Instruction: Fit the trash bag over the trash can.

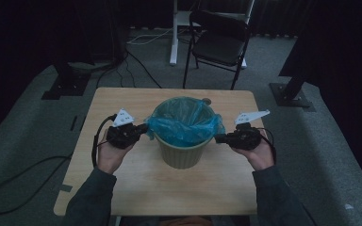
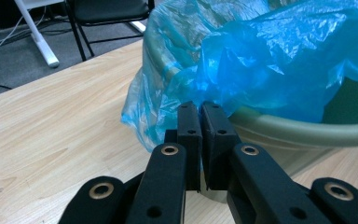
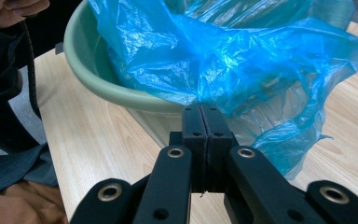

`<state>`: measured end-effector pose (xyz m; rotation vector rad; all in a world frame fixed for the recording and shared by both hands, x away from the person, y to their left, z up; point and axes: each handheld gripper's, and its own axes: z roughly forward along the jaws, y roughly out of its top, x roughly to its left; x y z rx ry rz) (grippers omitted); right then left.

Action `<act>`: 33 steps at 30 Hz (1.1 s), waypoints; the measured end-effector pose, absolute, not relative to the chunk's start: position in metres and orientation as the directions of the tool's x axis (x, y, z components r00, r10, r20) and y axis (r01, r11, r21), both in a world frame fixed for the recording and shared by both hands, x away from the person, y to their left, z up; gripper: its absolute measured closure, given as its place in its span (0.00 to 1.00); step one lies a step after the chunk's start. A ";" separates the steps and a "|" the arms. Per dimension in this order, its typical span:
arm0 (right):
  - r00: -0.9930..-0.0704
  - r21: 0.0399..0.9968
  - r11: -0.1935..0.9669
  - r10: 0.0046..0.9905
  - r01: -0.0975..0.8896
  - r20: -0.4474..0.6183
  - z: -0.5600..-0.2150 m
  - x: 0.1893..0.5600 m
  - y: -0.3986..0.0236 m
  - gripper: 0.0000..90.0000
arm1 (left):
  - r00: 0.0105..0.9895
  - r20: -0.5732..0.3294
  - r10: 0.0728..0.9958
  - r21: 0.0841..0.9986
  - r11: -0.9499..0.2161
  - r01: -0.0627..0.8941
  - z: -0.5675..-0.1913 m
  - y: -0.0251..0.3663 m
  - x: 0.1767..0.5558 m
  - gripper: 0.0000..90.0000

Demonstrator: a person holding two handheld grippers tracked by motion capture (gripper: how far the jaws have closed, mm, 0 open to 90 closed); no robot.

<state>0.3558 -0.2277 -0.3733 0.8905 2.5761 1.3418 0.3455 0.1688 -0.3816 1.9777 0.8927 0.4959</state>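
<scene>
Blue thin plastic bin liner (image 1: 185, 121), draped over rim of round pale-green plastic bin (image 1: 181, 153) mid wooden bench (image 1: 136, 183). Left claw (image 2: 200, 106) and right claw (image 3: 200, 108) both pinched shut on overhanging film. Probably light, limp, slippery, tearable; best gripped at bunched edge.

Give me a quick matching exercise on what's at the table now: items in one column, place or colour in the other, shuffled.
Things:
1. bin
2. bag
3. left gripper
4. chair

Descriptions:
A. blue, draped over a rim
B. black, on the floor beyond the table
C. pale green, mid-table
D. jaws closed at the plastic's left edge

Pairs: 1-C, 2-A, 3-D, 4-B
</scene>
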 end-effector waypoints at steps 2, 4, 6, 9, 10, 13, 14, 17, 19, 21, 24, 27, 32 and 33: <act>-0.826 0.776 0.442 0.537 0.450 0.173 -0.374 0.355 -0.227 1.00 | 0.664 0.002 0.748 0.847 -0.354 0.397 -0.384 0.168 0.344 0.96; -0.830 0.776 0.445 0.531 0.447 0.173 -0.375 0.355 -0.226 1.00 | 0.665 -0.001 0.747 0.846 -0.354 0.399 -0.386 0.168 0.342 0.96; -0.832 0.773 0.449 0.526 0.448 0.177 -0.376 0.354 -0.225 1.00 | 0.671 0.005 0.742 0.842 -0.365 0.397 -0.388 0.167 0.340 0.96; -0.833 0.770 0.450 0.521 0.452 0.184 -0.378 0.354 -0.225 1.00 | 0.674 0.003 0.739 0.841 -0.367 0.399 -0.391 0.166 0.339 0.96; -0.834 0.770 0.450 0.520 0.452 0.186 -0.379 0.354 -0.225 1.00 | 0.676 0.001 0.737 0.840 -0.368 0.400 -0.392 0.165 0.339 0.96; -0.834 0.767 0.449 0.515 0.459 0.197 -0.382 0.353 -0.225 1.00 | 0.679 0.003 0.734 0.837 -0.374 0.400 -0.396 0.163 0.338 0.96; -0.836 0.765 0.453 0.511 0.458 0.197 -0.383 0.352 -0.225 1.00 | 0.679 0.003 0.734 0.836 -0.374 0.400 -0.397 0.163 0.337 0.96; -0.840 0.760 0.460 0.503 0.459 0.202 -0.386 0.351 -0.223 1.00 | 0.682 0.023 0.731 0.830 -0.395 0.395 -0.401 0.159 0.335 0.96; -0.842 0.759 0.464 0.500 0.457 0.202 -0.387 0.350 -0.223 1.00 | 0.687 0.027 0.727 0.825 -0.404 0.395 -0.403 0.157 0.334 0.96; -0.842 0.759 0.463 0.498 0.458 0.205 -0.388 0.350 -0.223 1.00 | 0.689 0.027 0.724 0.823 -0.407 0.396 -0.405 0.156 0.334 0.96; -0.844 0.756 0.465 0.494 0.460 0.209 -0.390 0.350 -0.222 1.00 | 0.691 0.021 0.723 0.824 -0.404 0.398 -0.407 0.155 0.333 0.96; -0.845 0.753 0.468 0.491 0.462 0.213 -0.392 0.350 -0.221 1.00 | 0.695 0.021 0.719 0.822 -0.408 0.398 -0.408 0.154 0.333 0.96; -0.846 0.749 0.474 0.488 0.464 0.215 -0.394 0.350 -0.219 1.00 | 0.699 0.018 0.715 0.822 -0.409 0.397 -0.409 0.151 0.333 0.96; -0.846 0.748 0.475 0.488 0.464 0.215 -0.395 0.350 -0.218 1.00 | 0.700 0.020 0.714 0.822 -0.410 0.396 -0.410 0.150 0.333 0.96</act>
